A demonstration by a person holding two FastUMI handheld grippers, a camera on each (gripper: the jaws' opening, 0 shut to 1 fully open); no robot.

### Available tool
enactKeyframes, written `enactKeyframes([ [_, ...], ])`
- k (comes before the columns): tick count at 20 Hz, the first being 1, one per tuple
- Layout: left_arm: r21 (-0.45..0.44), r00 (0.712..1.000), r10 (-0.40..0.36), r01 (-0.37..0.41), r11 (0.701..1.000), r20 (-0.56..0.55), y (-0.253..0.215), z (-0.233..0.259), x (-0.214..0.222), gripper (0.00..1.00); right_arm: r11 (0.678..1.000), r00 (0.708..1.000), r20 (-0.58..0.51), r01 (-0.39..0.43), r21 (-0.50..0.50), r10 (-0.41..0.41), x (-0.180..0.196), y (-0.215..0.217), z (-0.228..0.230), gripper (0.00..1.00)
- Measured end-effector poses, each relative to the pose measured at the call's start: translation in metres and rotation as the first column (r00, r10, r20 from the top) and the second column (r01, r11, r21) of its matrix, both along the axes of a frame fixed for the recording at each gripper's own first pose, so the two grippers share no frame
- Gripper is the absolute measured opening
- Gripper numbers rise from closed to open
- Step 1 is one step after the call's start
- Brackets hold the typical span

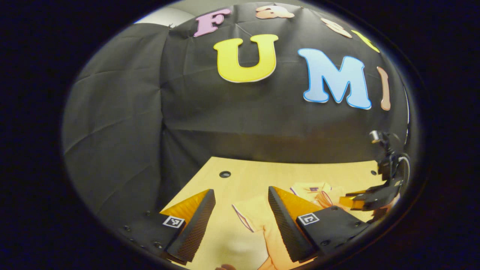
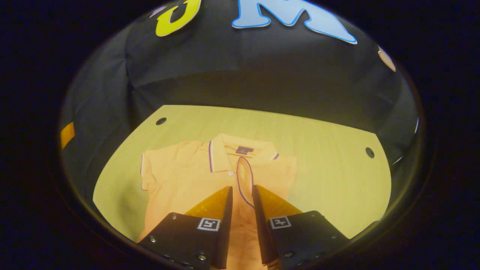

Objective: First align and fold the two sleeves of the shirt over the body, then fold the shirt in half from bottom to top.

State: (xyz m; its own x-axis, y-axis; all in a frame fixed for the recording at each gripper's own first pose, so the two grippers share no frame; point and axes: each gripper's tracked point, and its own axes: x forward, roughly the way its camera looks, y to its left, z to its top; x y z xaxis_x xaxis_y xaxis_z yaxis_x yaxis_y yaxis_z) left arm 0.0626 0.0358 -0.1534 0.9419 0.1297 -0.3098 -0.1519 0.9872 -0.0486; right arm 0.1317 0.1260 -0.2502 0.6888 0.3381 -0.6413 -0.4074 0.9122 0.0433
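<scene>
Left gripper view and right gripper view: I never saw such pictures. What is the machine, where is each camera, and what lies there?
No robot: a person holds a two-finger gripper in each hand. Each picture comes from a camera on one gripper, looking along its fingers. On the table lies an orange shirt, one sleeve folded over its body. The left gripper is open and empty. The folded sleeve runs between the nearly closed fingers of the right gripper; whether they pinch it is unclear.

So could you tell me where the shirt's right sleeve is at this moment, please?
In the right gripper view, the sleeve is folded over the shirt body, just below the collar, its end between the right hand-held gripper fingers.
</scene>
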Motion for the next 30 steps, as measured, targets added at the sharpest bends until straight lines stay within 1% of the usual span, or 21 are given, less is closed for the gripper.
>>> enactKeyframes([
  [1,-0.004,1.0,-0.006,0.006,1.0,-0.019,-0.002,-0.012,0.009,0.96,1.0,1.0,0.019,0.0,0.007,0.0,-0.006,-0.003,0.012,0.34],
  [2,-0.012,0.999,-0.011,0.011,1.0,-0.034,-0.003,-0.025,0.019,0.92,1.0,0.999,0.037,0.002,0.015,-0.002,-0.012,-0.004,0.023,0.34],
  [3,-0.022,0.999,-0.018,0.017,1.0,-0.05,-0.004,-0.036,0.026,0.96,0.999,0.998,0.054,0.007,0.032,-0.009,-0.021,-0.007,0.038,0.34],
  [4,-0.036,0.997,-0.033,0.03,0.999,-0.076,-0.006,-0.056,0.037,0.96,0.998,0.998,0.059,0.013,0.056,-0.016,-0.033,-0.009,0.053,0.34],
  [6,-0.042,0.993,-0.048,0.043,0.998,-0.107,-0.008,-0.078,0.052,0.96,0.995,0.996,0.078,0.027,0.099,-0.035,-0.051,-0.011,0.078,0.34],
  [7,-0.053,0.989,-0.054,0.048,0.997,-0.139,-0.012,-0.098,0.059,0.96,0.99,0.994,0.094,0.046,0.135,-0.06,-0.066,-0.012,0.098,0.34],
  [9,-0.075,0.983,-0.054,0.041,0.996,-0.176,-0.013,-0.126,0.071,0.96,0.984,0.991,0.102,0.065,0.163,-0.083,-0.082,-0.02,0.113,0.33],
  [10,-0.078,0.978,-0.05,0.035,0.996,-0.203,-0.013,-0.147,0.076,0.93,0.98,0.989,0.104,0.089,0.176,-0.108,-0.093,-0.026,0.123,0.33],
  [11,-0.08,0.974,-0.049,0.032,0.996,-0.223,-0.011,-0.161,0.08,0.93,0.978,0.986,0.106,0.109,0.177,-0.129,-0.098,-0.031,0.128,0.33],
  [13,-0.091,0.965,-0.042,0.019,0.996,-0.259,-0.01,-0.184,0.083,0.96,0.977,0.98,0.109,0.148,0.156,-0.166,-0.107,-0.048,0.131,0.33],
  [15,-0.117,0.958,-0.031,-0.003,0.993,-0.287,-0.01,-0.204,0.087,0.95,0.974,0.976,0.103,0.178,0.137,-0.193,-0.114,-0.059,0.129,0.33],
  [20,-0.134,0.95,-0.019,-0.024,0.991,-0.312,-0.004,-0.22,0.088,0.96,0.963,0.964,0.077,0.244,0.113,-0.254,-0.127,-0.08,0.121,0.33],
  [22,-0.151,0.939,-0.009,-0.046,0.987,-0.344,-0.002,-0.229,0.082,0.96,0.959,0.961,0.07,0.26,0.11,-0.268,-0.132,-0.083,0.12,0.33],
  [23,-0.144,0.942,-0.004,-0.048,0.988,-0.336,-0.001,-0.229,0.082,0.96,0.959,0.961,0.068,0.262,0.108,-0.27,-0.129,-0.077,0.122,0.33],
  [24,-0.143,0.941,-0.004,-0.047,0.989,-0.338,-0.003,-0.23,0.082,0.94,0.958,0.96,0.064,0.264,0.111,-0.272,-0.13,-0.077,0.123,0.33],
  [25,-0.129,0.94,0.003,-0.049,0.99,-0.34,-0.003,-0.231,0.082,0.94,0.957,0.96,0.058,0.266,0.115,-0.274,-0.13,-0.076,0.121,0.33],
  [27,-0.08,0.937,0.014,-0.044,0.996,-0.348,-0.008,-0.238,0.084,0.95,0.954,0.959,0.041,0.272,0.127,-0.279,-0.131,-0.075,0.119,0.33],
  [30,-0.088,0.941,0.027,-0.06,0.994,-0.338,-0.011,-0.236,0.086,0.95,0.953,0.96,0.027,0.273,0.133,-0.278,-0.131,-0.072,0.115,0.34],
])
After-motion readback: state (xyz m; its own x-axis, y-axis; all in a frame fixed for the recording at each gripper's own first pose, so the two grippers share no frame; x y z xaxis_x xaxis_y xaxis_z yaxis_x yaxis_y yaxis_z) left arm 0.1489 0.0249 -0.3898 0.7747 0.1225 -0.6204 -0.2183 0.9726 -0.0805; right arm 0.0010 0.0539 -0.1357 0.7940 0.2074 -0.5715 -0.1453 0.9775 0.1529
